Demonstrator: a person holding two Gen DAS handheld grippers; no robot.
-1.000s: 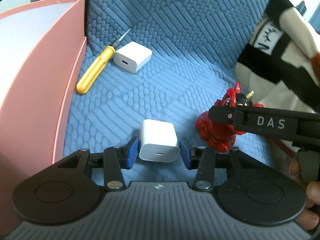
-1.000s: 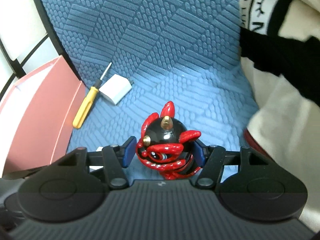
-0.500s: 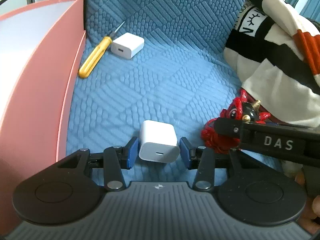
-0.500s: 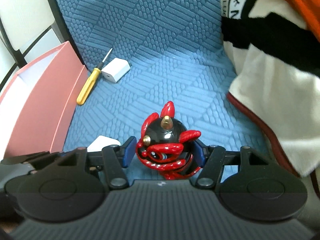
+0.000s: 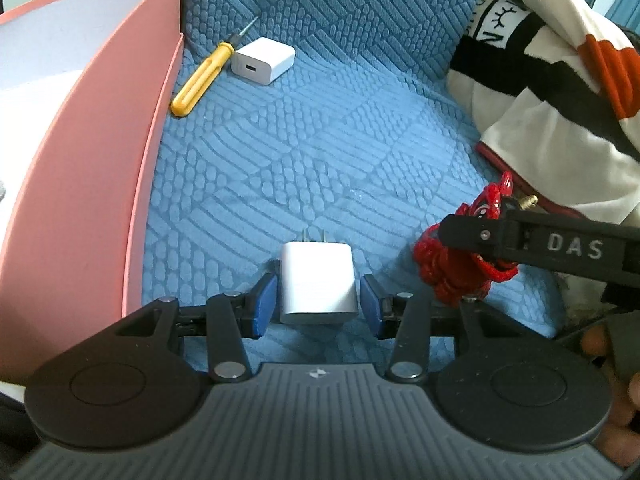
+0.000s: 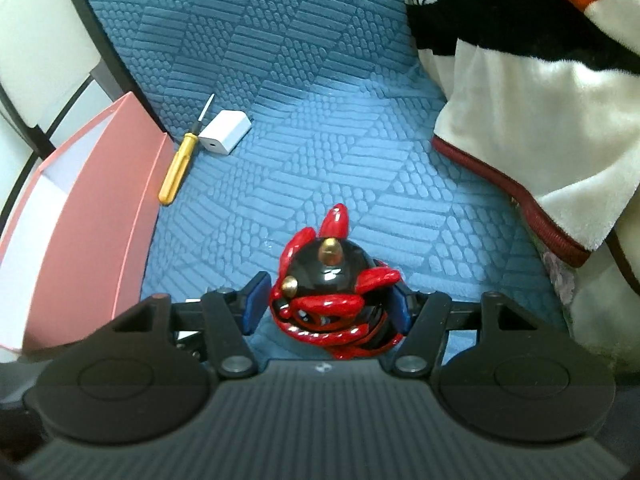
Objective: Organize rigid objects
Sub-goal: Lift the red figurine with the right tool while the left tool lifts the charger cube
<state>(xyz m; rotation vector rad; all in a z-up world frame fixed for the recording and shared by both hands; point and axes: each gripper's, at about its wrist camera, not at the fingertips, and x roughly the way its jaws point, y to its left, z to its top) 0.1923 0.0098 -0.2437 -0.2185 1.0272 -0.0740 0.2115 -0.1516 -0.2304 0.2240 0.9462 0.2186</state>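
My left gripper (image 5: 318, 306) is shut on a white charger block (image 5: 317, 282), prongs pointing away, held above the blue cushion. My right gripper (image 6: 326, 306) is shut on a red and black figurine (image 6: 334, 300) with gold horns; the figurine also shows in the left wrist view (image 5: 466, 256), to the right of the charger. A second white charger (image 5: 264, 60) and a yellow screwdriver (image 5: 202, 80) lie side by side at the far left of the cushion, also in the right wrist view: charger (image 6: 225, 137), screwdriver (image 6: 178, 168).
A pink box (image 5: 100, 128) with a pale inside stands along the left edge, also in the right wrist view (image 6: 88, 216). A striped black, white and orange blanket (image 5: 560, 80) is heaped on the right. The blue textured cushion (image 5: 320, 152) lies between them.
Both grippers have pulled back and up with their objects. The held charger has tilted so its prongs show. The figurine has tipped forward in the right gripper.
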